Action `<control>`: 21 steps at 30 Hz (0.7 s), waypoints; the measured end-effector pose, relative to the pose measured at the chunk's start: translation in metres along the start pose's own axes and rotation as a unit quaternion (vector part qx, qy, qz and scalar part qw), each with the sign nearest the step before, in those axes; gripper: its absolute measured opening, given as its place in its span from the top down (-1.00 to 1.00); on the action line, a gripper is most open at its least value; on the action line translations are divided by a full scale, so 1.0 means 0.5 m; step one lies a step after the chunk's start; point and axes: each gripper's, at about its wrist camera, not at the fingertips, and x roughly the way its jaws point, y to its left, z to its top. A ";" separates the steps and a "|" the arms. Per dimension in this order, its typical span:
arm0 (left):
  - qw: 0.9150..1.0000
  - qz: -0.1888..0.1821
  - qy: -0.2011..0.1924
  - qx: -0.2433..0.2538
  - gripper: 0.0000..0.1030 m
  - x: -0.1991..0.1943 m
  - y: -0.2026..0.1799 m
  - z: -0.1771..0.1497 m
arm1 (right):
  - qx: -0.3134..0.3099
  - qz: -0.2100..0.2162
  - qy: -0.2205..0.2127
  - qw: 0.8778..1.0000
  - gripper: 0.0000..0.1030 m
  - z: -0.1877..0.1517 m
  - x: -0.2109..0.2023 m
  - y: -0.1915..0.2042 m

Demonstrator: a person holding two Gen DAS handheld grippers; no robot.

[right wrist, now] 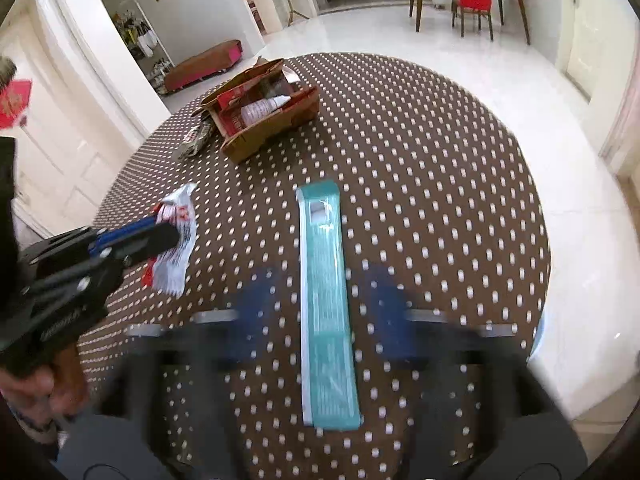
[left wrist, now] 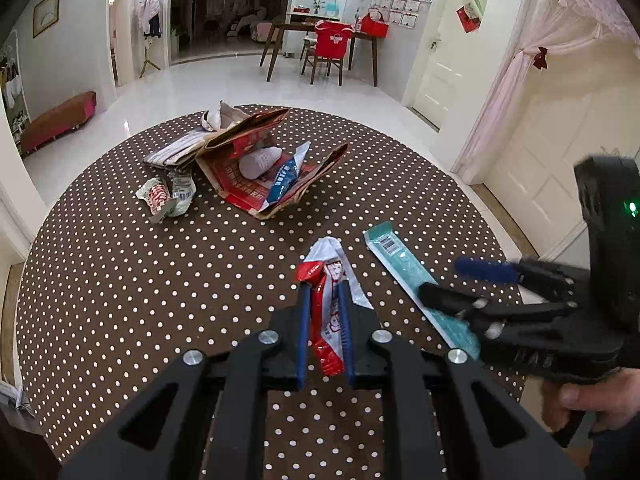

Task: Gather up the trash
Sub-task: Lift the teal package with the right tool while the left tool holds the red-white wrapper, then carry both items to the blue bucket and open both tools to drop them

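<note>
Left wrist view
L tongs (left wrist: 326, 320): clamped on red/white wrapper (left wrist: 330, 304); wrapper runs lengthwise btwn the blue pads, crumpled end poking out past the tips.
Drop spot: torn cardboard box (left wrist: 256, 168) lies ahead and a bit left of the L tongs, w/ a white bottle and another wrapper already in it.
Loose bits: crumpled wrappers (left wrist: 168, 196) ahead-left, beside the box, on the dotted surface (left wrist: 120, 280).
R tongs (left wrist: 464, 284): off to the right, fingers apart, over the teal packet (left wrist: 404, 264).

Right wrist view
R tongs (right wrist: 326, 320): apart (blurred, so mid-motion by my guess), one finger on each side of the teal packet.
Packet axis: long side runs straight ahead, parallel to the fingers, centred in the gap; a squeeze would catch it across its narrow width.
Nearer hand: R, clearly; L is busy.
Box: ahead-left of R tongs, well apart.
</note>
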 end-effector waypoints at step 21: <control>1.000 -0.006 0.010 0.026 0.75 0.030 -0.026 0.018 | 0.019 -0.015 -0.035 0.999 0.49 -0.002 -0.040 -0.082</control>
